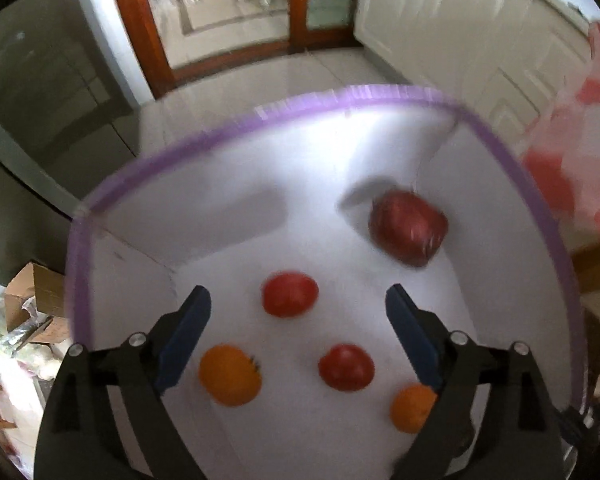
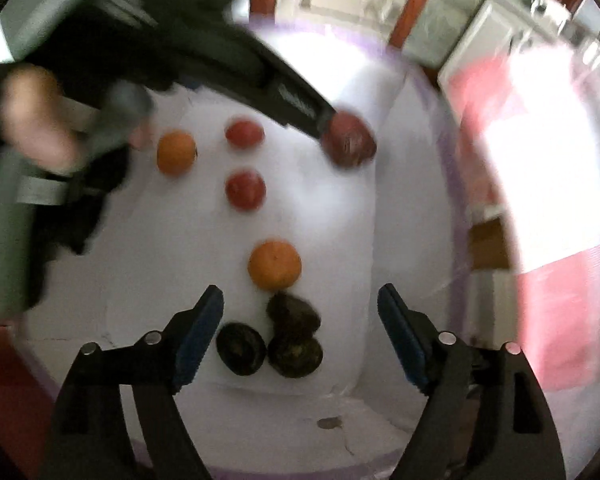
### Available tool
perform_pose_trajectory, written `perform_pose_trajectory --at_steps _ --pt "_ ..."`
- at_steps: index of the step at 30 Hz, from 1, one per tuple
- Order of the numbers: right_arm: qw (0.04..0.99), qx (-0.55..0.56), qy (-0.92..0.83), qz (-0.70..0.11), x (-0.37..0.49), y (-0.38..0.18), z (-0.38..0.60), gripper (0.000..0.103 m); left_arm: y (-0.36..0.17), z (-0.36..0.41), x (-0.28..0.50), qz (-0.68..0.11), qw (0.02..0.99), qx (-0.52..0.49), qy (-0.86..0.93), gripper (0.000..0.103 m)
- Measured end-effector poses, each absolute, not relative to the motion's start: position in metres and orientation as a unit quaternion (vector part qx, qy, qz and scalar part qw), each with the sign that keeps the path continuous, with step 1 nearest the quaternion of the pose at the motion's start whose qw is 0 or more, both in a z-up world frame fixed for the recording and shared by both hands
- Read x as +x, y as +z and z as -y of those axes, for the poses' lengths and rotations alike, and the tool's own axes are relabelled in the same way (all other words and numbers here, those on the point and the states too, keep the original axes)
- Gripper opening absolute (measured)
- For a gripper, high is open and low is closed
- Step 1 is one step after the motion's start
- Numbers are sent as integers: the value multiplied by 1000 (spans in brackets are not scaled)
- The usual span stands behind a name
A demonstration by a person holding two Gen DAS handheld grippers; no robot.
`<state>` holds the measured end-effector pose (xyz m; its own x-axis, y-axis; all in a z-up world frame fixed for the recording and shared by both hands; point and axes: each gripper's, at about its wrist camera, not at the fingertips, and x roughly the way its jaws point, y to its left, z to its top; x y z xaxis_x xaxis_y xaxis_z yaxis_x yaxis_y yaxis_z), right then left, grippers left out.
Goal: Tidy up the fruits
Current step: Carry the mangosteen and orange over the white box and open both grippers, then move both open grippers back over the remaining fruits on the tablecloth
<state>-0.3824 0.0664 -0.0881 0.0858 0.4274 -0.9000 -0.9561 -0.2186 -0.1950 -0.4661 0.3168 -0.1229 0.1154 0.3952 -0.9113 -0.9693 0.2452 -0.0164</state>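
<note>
A white box [image 1: 236, 220] with a purple rim holds the fruit. In the left wrist view a dark red apple [image 1: 408, 228] lies far right, two red tomatoes [image 1: 290, 294] [image 1: 346, 367] in the middle, two oranges [image 1: 230, 375] [image 1: 412, 408] near. My left gripper [image 1: 298, 298] is open and empty above them. In the right wrist view my right gripper [image 2: 300, 300] is open and empty over three dark avocados [image 2: 292, 334]. An orange [image 2: 275, 265], two tomatoes [image 2: 245, 190] [image 2: 244, 133], another orange [image 2: 176, 152] and the apple [image 2: 350, 140] lie beyond. The left gripper's fingers [image 2: 300, 108] are next to the apple.
A red and white plastic bag [image 1: 580, 152] lies right of the box; it also shows in the right wrist view [image 2: 540, 200]. White cabinets [image 1: 460, 20] and a wood-framed door [image 1: 220, 12] stand beyond. Cardboard boxes [image 1: 32, 300] sit on the floor at left.
</note>
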Motion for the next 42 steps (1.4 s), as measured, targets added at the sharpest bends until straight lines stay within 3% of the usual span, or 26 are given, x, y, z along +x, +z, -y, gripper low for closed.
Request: perform_pose_trajectory --at_steps 5,9,16,21,27,34,42 --pt "579 -418 671 -199 -388 -31 -38 84 -61 -310 -486 -275 688 -315 593 90" --pt "604 -334 705 -161 -380 26 -21 87 -2 -289 -485 -155 722 -253 625 99" --pt "732 -148 655 -118 -299 128 36 87 82 -231 -413 -52 813 -165 556 102" --pt "836 -72 521 -157 -197 133 99 87 115 -183 -312 -76 893 -120 428 102" --pt "904 24 356 -234 -95 98 175 87 102 -116 -157 -171 941 -101 274 102" --pt "905 112 280 -300 -46 63 227 87 59 -86 -24 -286 925 -147 204 102" --pt "895 146 267 -327 -32 53 241 87 40 -98 54 -315 909 -176 207 102"
